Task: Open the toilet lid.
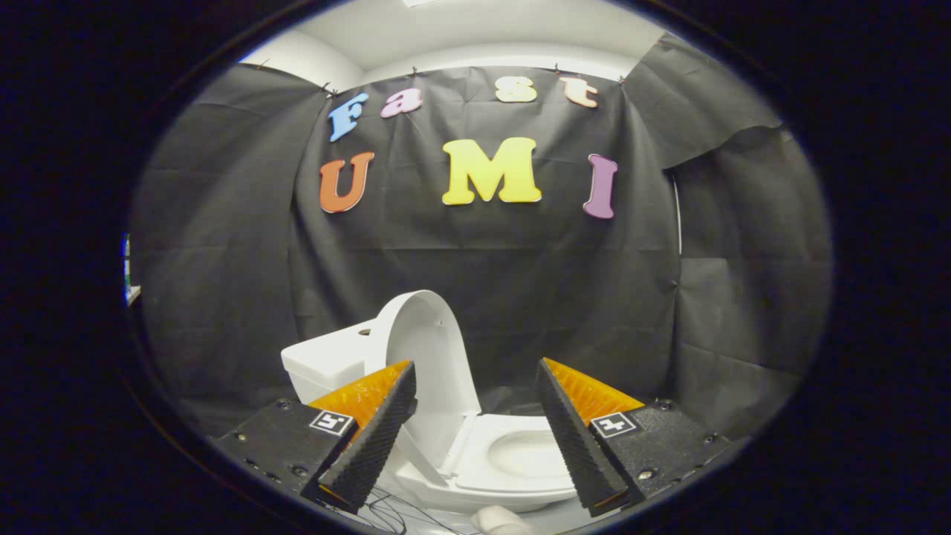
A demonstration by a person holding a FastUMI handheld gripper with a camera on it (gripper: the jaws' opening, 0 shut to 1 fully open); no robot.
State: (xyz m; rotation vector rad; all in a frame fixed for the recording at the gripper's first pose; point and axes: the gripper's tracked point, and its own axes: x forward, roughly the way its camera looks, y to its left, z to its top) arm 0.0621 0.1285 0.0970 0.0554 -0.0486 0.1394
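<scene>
Tongs (475,435) stood wide, gripping nothing, clear of the toilet | toilet lid (427,357) already upright beyond the left finger, leaning back on the cistern (327,364) | seat (520,453) and bowl lay exposed between the fingers | task judged done, hence the spread fingers.

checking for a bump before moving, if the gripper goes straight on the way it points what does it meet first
Probably the raised toilet lid, which stands upright just beyond the open gripper, nearer one finger. The seat lies lower, between the fingers. Depth is hard to judge; it might pass on to the black cloth wall.
</scene>
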